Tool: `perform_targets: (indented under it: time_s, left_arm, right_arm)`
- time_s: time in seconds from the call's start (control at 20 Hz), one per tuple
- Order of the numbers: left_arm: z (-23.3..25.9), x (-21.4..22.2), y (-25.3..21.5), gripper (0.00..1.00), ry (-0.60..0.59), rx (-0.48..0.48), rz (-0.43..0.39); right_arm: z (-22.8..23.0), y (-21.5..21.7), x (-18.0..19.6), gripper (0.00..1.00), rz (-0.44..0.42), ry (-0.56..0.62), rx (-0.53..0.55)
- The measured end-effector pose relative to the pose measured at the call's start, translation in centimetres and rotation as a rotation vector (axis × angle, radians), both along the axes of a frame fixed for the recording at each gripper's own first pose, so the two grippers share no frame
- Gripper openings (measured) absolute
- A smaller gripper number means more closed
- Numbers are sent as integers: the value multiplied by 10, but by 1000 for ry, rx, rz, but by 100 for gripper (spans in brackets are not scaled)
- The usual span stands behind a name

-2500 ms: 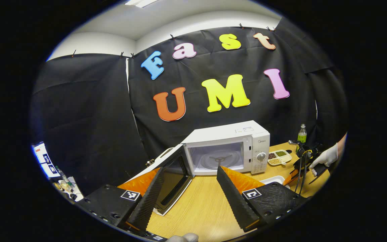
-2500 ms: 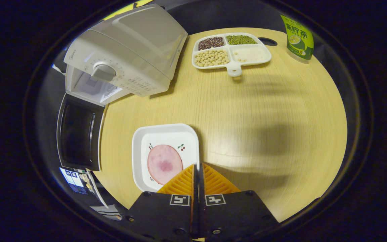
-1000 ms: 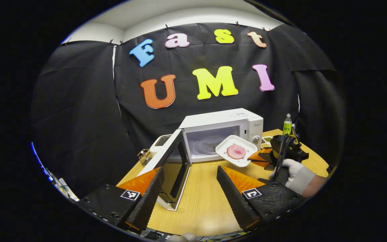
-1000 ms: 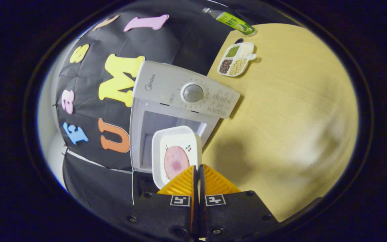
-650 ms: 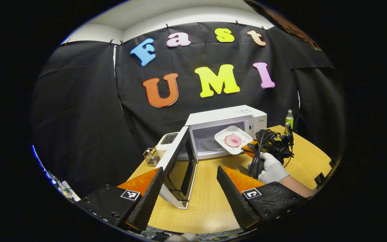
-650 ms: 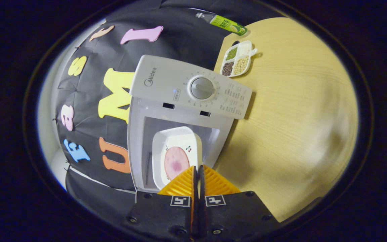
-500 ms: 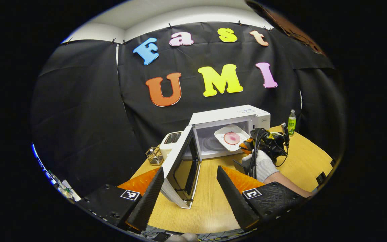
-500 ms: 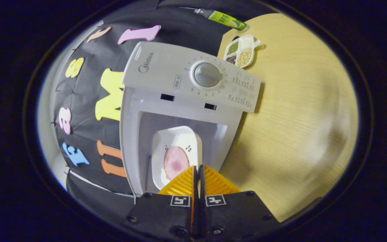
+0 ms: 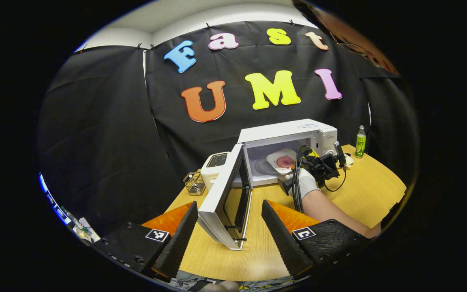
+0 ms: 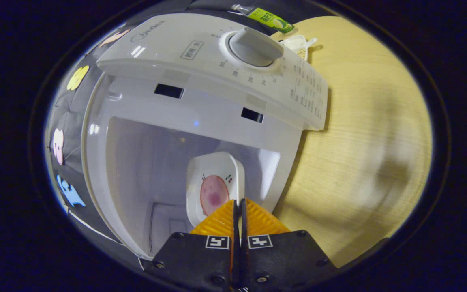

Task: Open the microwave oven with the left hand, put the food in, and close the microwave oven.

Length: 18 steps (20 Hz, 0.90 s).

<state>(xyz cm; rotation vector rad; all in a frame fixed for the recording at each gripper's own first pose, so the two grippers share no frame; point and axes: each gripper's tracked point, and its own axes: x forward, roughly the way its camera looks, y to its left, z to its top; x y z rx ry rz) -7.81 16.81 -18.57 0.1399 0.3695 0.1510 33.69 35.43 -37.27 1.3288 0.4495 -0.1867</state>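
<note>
Since the earlier frame the white square plate (image 10: 214, 182), with its pink slice of ham (image 10: 213, 195), has passed into the microwave (image 9: 286, 140) cavity, edge pinched by the shut right gripper (image 10: 239, 202). Nearer left, its door (image 9: 227, 200) hangs wide. Left gripper (image 9: 229, 211) gapes empty above the table (image 9: 363, 194).

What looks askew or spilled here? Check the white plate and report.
Nothing is spilled. The square white plate with a pink slice of meat is tilted in the left gripper view, held at its rim by the right gripper inside the open white microwave oven; the slice remains on it.
</note>
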Motion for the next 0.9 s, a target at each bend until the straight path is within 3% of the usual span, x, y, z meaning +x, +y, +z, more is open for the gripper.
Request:
perform_targets:
  time_s: [0.25, 0.45, 0.5, 0.55, 0.65, 0.75, 0.8, 0.9]
  left_arm:
    - [-4, 2, 1, 95, 2, -10, 4]
    - [-2, 0, 8, 95, -8, -21, 19]
    - [2, -1, 9, 95, -16, -20, 25]
    - [4, -2, 9, 95, -22, -20, 26]
    - [7, -2, 8, 95, -31, -15, 24]
    - [10, -3, 7, 95, -43, -14, 22]
    - [11, -3, 7, 95, -47, -20, 22]
    - [20, -3, 7, 95, -69, -31, 22]
  right_arm:
    - [-5, 20, 13, 4, 28, -2, -13]
    - [2, 15, 10, 4, -30, -15, -33]
    - [3, 15, 12, 8, -24, -27, -37]
    - [7, 17, 18, 1, -11, -62, -28]
    - [33, 22, 16, 35, 24, -161, -23]
    - [45, 20, 3, 65, 54, -179, -88]
    - [48, 16, -9, 97, 64, -176, -132]
    - [65, 7, -34, 98, 100, -210, -276]
